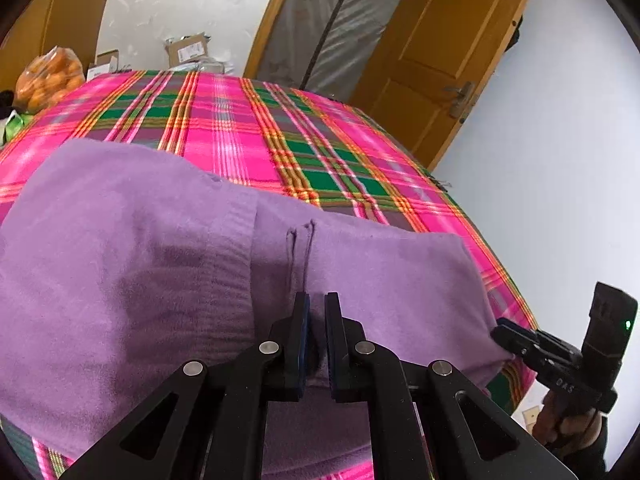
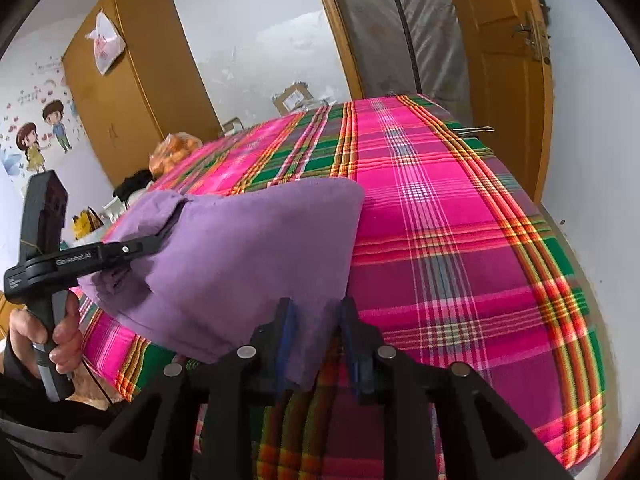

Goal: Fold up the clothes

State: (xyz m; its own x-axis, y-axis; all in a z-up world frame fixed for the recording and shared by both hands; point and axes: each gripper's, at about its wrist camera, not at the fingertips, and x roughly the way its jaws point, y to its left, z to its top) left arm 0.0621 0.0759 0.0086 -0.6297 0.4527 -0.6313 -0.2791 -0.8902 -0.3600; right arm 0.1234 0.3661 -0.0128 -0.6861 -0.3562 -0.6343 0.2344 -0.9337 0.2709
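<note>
Bright, even daylight; fisheye bending and dark vignette at edges

- White walls [image 2: 248,20], one bearing cartoon stickers [image 2: 36,136].
- Wooden wardrobe [image 2: 132,80], bag [image 2: 105,42] hanging on it.
- Wooden door [image 1: 444,48] standing open.
- Plaid bedcover [image 2: 460,220].
- Cardboard boxes [image 1: 188,50] behind the bed.

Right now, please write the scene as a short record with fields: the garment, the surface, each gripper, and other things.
garment: purple garment, partly folded, lying near the bed's front edge
surface: bed with pink plaid sheet
left gripper: shut on the purple garment
right gripper: jaws apart, a garment corner between them, not pinched
other things: bag of oranges at the bed's far side; cardboard boxes behind; wooden door
</note>
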